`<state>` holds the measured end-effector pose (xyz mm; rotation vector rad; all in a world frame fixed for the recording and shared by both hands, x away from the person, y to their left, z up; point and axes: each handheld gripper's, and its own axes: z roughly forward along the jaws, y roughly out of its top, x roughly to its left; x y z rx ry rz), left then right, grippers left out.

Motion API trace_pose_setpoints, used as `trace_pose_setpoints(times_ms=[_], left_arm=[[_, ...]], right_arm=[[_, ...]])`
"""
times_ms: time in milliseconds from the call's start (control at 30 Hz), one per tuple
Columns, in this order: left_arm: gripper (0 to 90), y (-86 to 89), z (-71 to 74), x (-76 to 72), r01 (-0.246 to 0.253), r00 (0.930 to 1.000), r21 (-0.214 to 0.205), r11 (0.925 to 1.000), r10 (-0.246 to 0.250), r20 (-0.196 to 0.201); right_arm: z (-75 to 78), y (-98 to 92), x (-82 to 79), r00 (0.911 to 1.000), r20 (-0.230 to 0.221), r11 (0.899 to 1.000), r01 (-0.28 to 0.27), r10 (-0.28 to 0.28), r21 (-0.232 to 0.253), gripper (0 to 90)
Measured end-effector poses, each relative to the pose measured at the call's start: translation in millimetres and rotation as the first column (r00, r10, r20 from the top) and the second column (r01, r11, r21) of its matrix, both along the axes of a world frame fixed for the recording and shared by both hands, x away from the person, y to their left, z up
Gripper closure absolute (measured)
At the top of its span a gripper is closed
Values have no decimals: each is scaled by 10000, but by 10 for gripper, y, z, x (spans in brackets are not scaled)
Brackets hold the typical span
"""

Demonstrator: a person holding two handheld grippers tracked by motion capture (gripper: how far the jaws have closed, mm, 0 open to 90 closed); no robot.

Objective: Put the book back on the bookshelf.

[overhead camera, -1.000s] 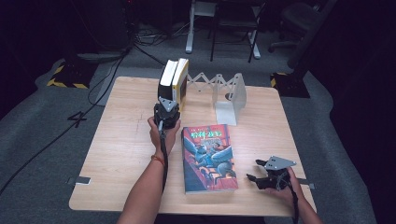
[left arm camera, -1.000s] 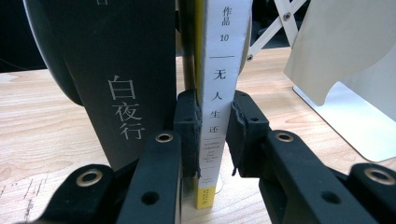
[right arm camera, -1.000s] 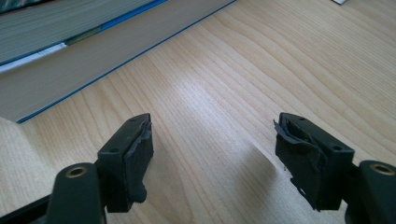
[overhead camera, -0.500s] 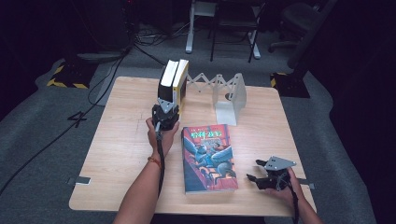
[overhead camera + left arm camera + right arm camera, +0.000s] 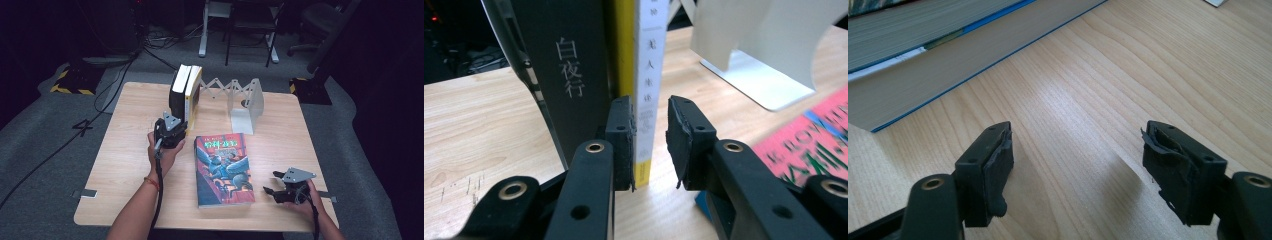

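Upright at the far side of the pale wooden worktop stand two books, a black-spined one and a yellow-and-white-spined one, just left of the white folding book stand. Its jaws slightly parted, the left claw straddles the yellow-and-white book's spine; one pad looks to touch it, the other stands clear. Nearer than the stand, a large colourful paperback lies flat. Right of that paperback, the right claw rests wide open, holding nothing.
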<state>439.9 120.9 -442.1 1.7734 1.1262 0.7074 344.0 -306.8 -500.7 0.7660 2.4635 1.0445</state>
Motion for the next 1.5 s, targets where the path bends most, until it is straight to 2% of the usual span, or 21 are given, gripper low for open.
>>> trace_pose_setpoints(times_ms=[67,133,233,267,367,433,533,633,800,867,900,933,1067,1133,1167,1200,1267,1333,1367,1400,1500], left_arm=[[714,38,0,-71,357,9993,170,9992,-355,-81],[714,44,-3,-97,503,9987,234,9985,-501,-74],[700,77,-11,-181,974,9952,681,9929,-970,-88],[697,84,-17,-202,1055,9944,704,9919,-1048,-136],[685,125,-49,-272,1457,9892,981,9844,-1434,-304],[680,153,-66,-310,1711,9850,1001,9802,-1677,-417],[670,186,-102,-383,2162,9758,1110,9700,-2107,-593],[660,201,-146,-453,2535,9665,1456,9563,-2443,-784],[652,223,-191,-554,3132,9483,1623,9357,-2989,-1066],[651,217,-195,-603,3240,9451,1721,9303,-3101,-1030],[647,212,-200,-647,3416,9391,1858,9213,-3264,-1077],[647,212,-200,-647,3416,9391,1858,9213,-3264,-1077],[634,203,-224,-743,3737,9269,2124,9029,-3547,-1230],[612,197,-244,-787,3908,9197,2262,8923,-3685,-1354],[597,192,-268,-831,4052,9134,2388,8825,-3798,-1463],[594,192,-268,-831,4052,9134,2388,8825,-3798,-1463],[583,185,-298,-887,4288,9025,2483,8686,-3998,-1599],[565,181,-321,-939,4450,8949,2634,8560,-4137,-1673],[559,180,-337,-970,4565,8891,2726,8469,-4226,-1760],[545,179,-347,-990,4621,8860,2721,8440,-4264,-1821],[515,195,-383,-1066,4925,8690,2702,8273,-4507,-2040]], right_arm=[[0,3,0,10000,4,10000,3,-3,-1,286],[1,4,-1,10000,12,10000,0,0,-14,286],[2,5,-5,10000,11,10000,22,-22,-21,286],[2,6,-4,10000,21,10000,10,-10,-26,287],[5,13,-10,10000,20,10000,-13,13,-51,287],[6,21,-11,10000,27,10000,-36,36,-55,287],[11,27,-16,10000,9,10000,-64,64,-44,287],[20,33,-23,10000,15,10000,-87,87,-17,287],[64,20,-41,9999,105,9999,-85,84,58,287],[77,10,-45,9999,144,9999,-54,52,120,287],[83,4,-47,9999,140,9999,-24,22,141,287],[83,4,-47,9999,140,9999,-24,22,141,287],[101,14,-62,9996,272,10000,-44,46,-74,287],[119,29,-78,9993,344,9998,-106,111,-158,287],[136,40,-89,9991,383,9998,-164,169,-126,287],[136,40,-89,9991,383,9998,-164,169,-126,287],[162,54,-106,9992,325,9998,-218,219,-41,287],[189,67,-119,9989,323,9995,-327,326,32,286],[199,71,-125,9990,282,9993,-360,357,73,285],[219,80,-134,9987,245,9989,-452,448,154,285],[272,104,-157,9980,149,9974,-612,607,373,285]])
